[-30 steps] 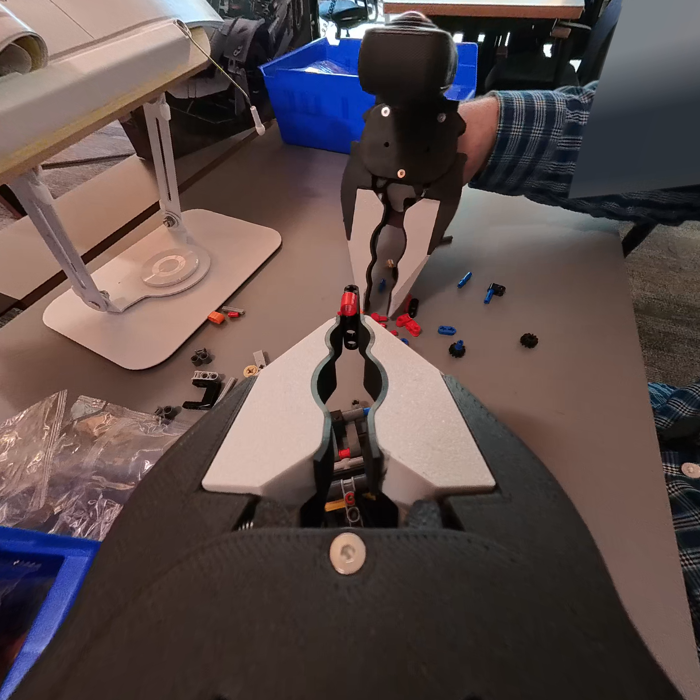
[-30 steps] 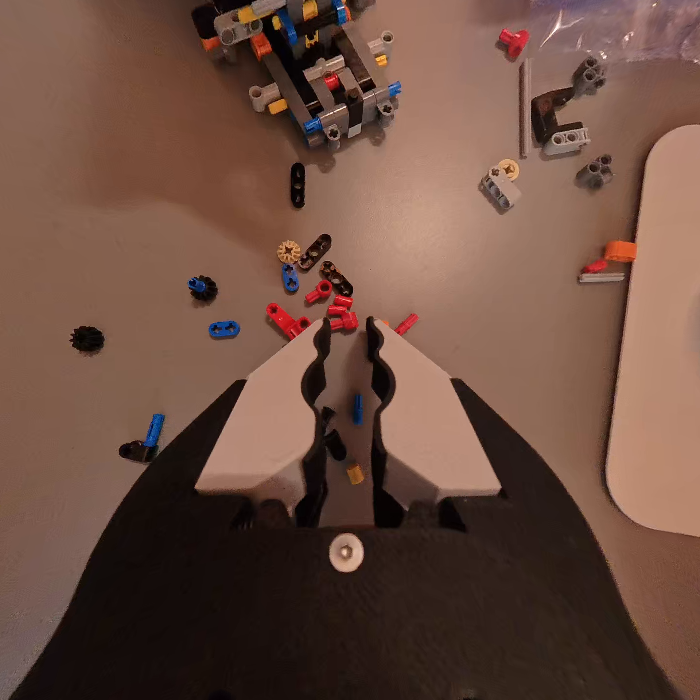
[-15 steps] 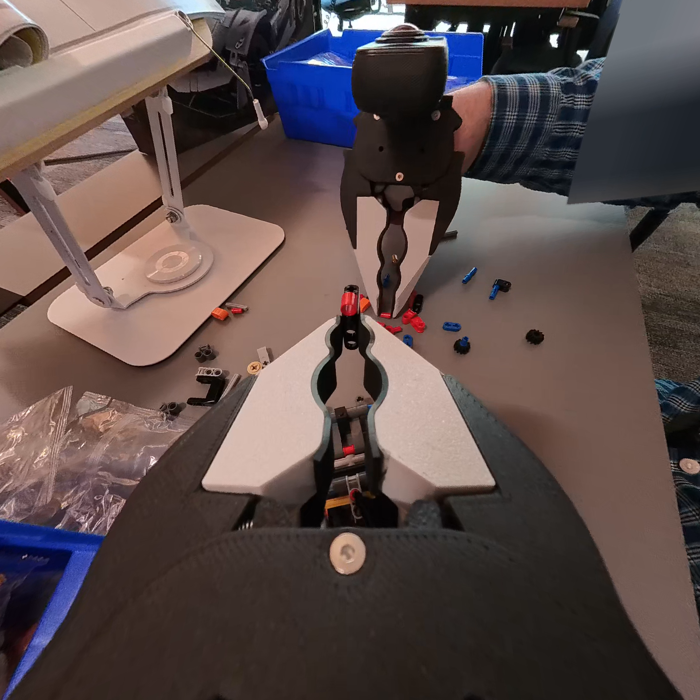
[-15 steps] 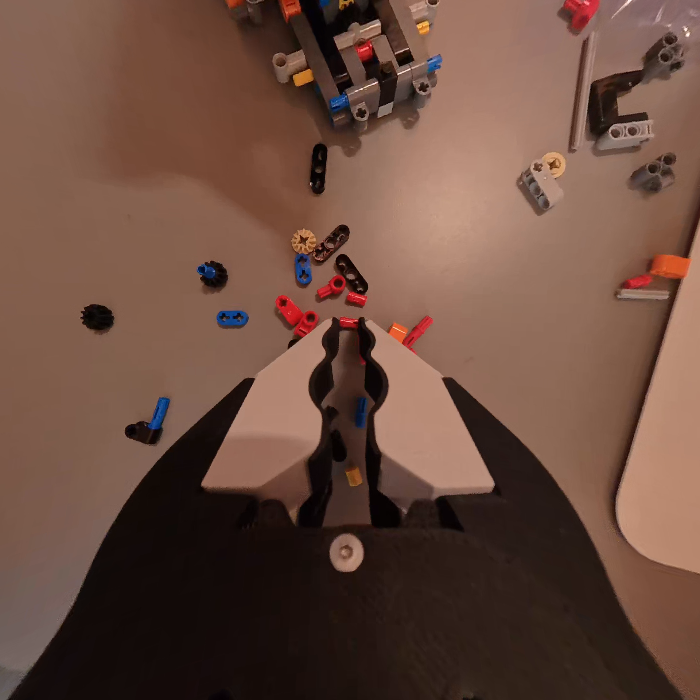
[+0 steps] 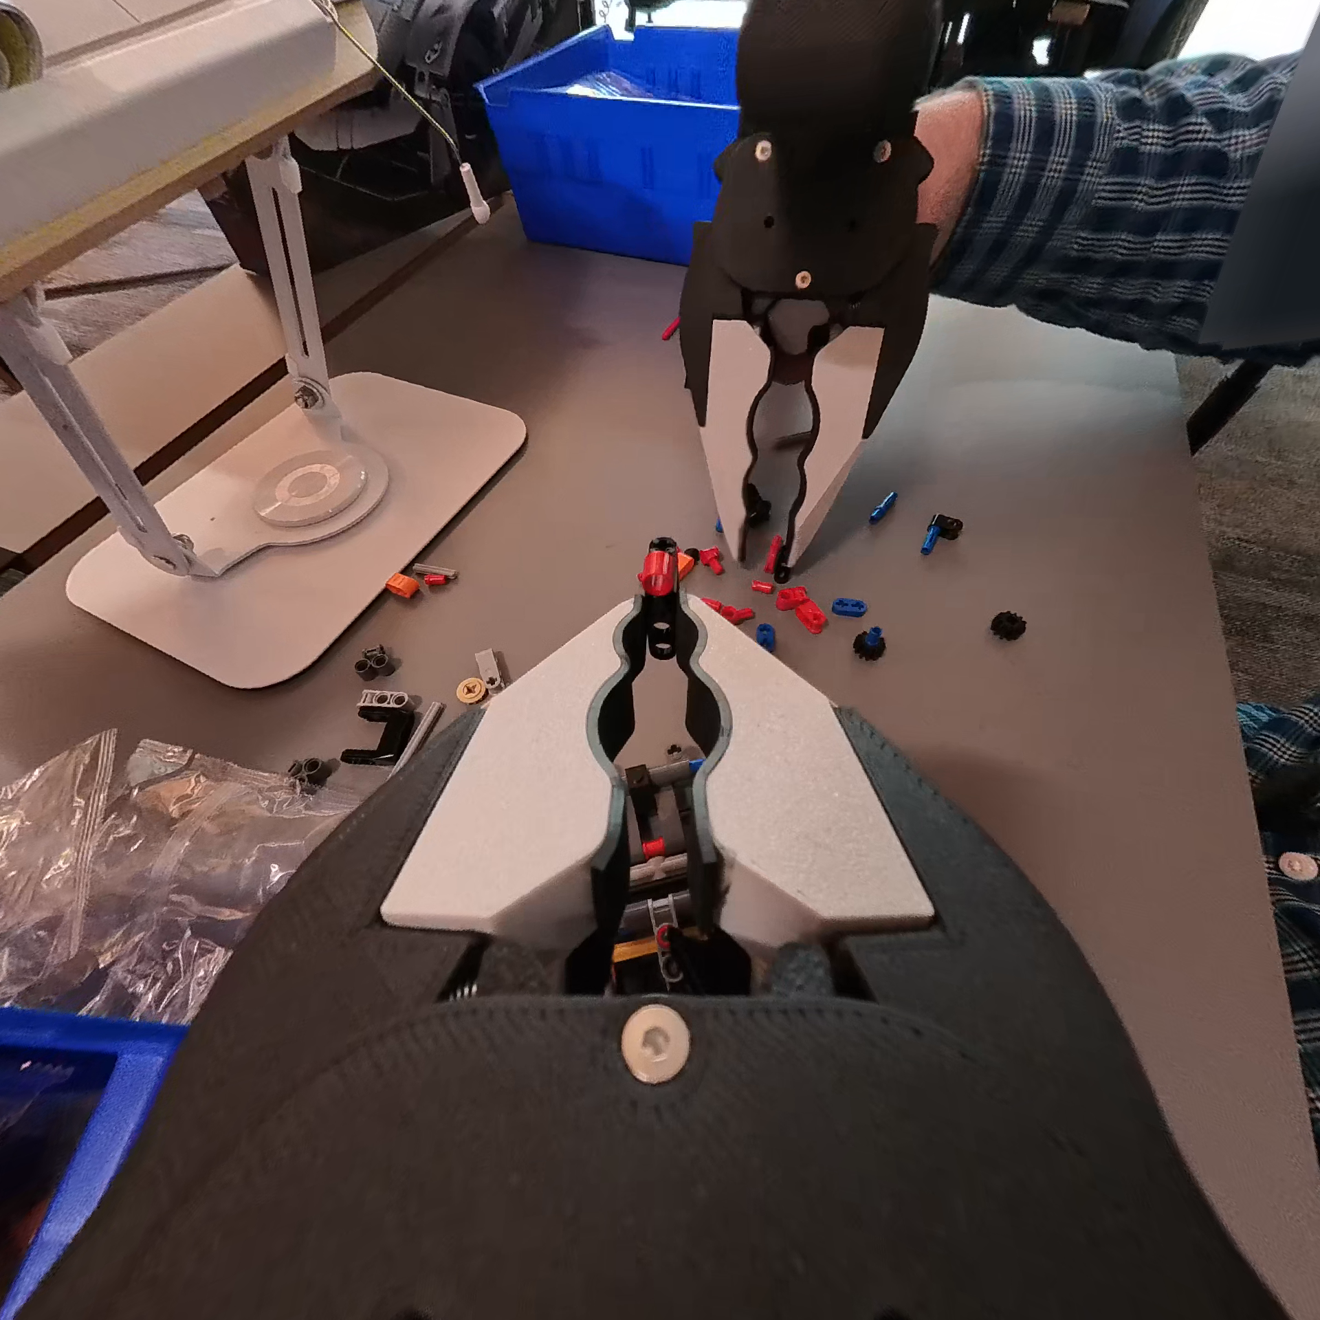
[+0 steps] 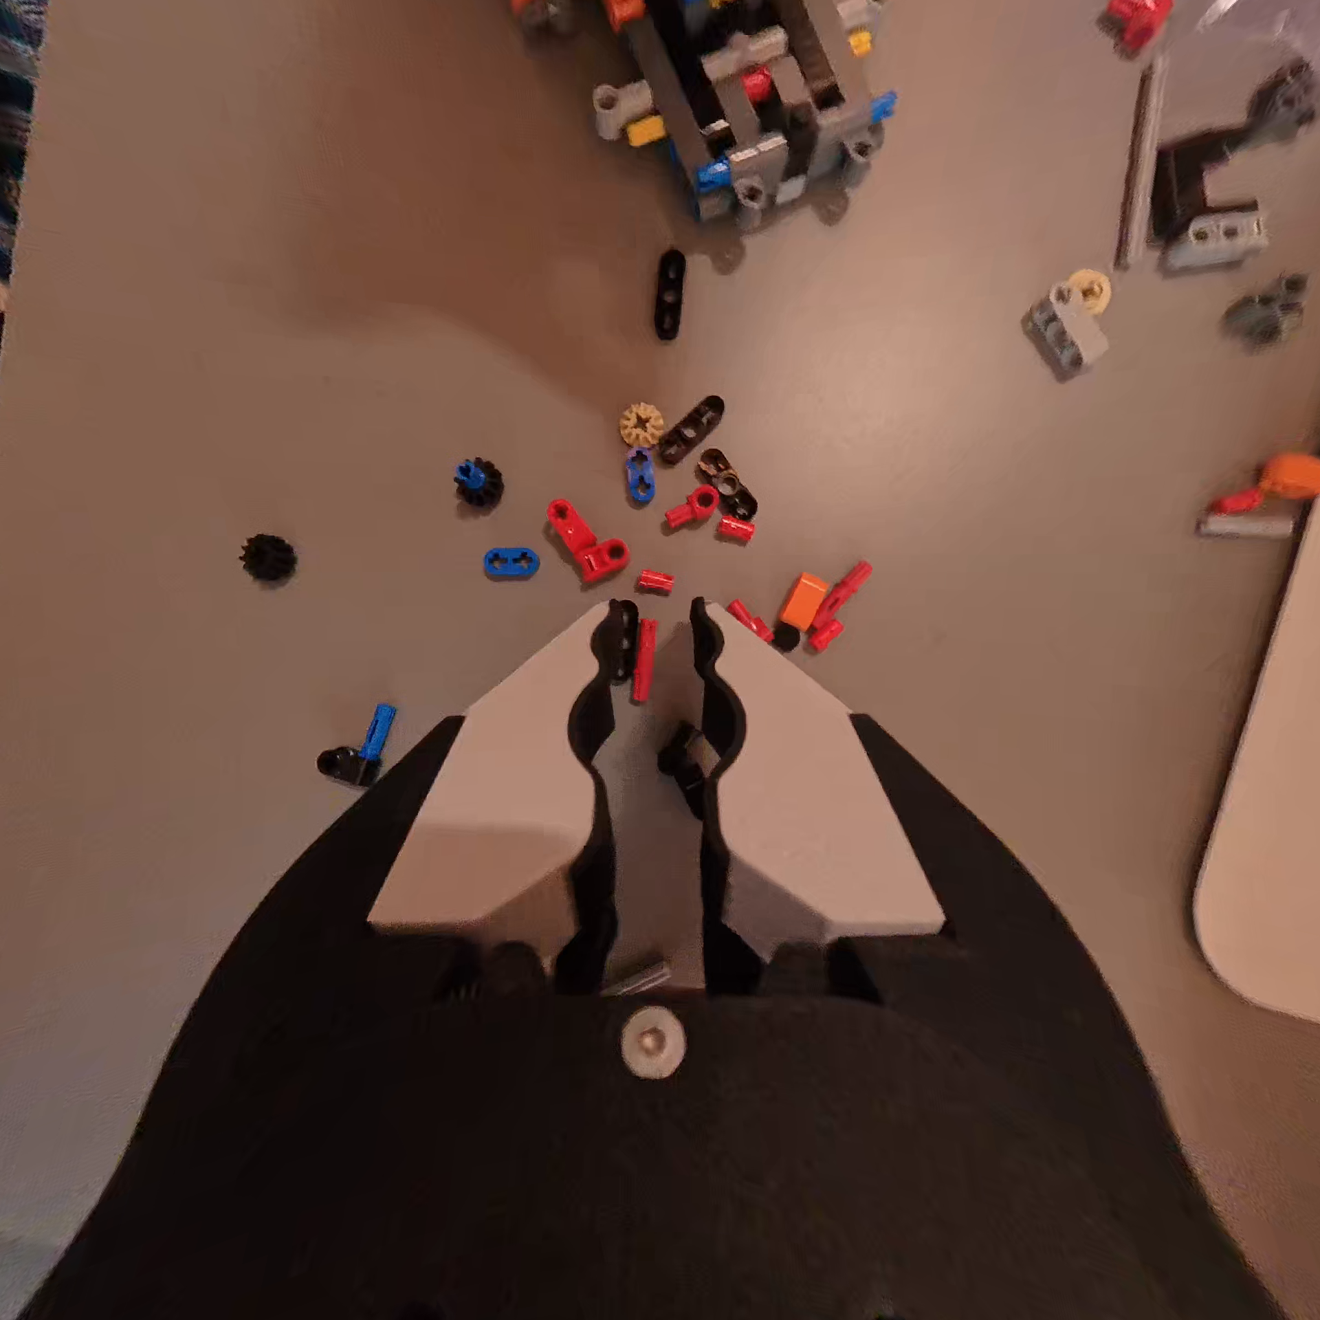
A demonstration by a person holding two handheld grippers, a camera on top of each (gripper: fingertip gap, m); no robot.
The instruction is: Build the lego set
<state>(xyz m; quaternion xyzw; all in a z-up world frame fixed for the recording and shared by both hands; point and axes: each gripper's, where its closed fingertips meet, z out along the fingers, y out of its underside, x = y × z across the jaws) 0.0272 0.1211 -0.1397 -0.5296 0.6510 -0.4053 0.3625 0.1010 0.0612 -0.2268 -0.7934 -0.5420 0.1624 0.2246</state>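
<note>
Left tool (image 5: 661,607): closed on a black beam (image 5: 661,620) capped by a red connector (image 5: 658,569), kept raised off the table (image 5: 1000,750), presumably so a further piece could be added. Right tool (image 6: 657,607): parted narrowly, tips lowered over a red pin (image 6: 644,658) among loose parts mid-table, apparently for picking; nothing gripped. Partly built lego set (image 6: 743,107): lay beyond that scatter, toward the side of the table held by the white stand base (image 5: 300,528).

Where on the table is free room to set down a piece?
Bare table lies left of the partial model, beyond the black gear. It is crowded at the right gripper tips, with red and blue parts, and beside the white stand base.
</note>
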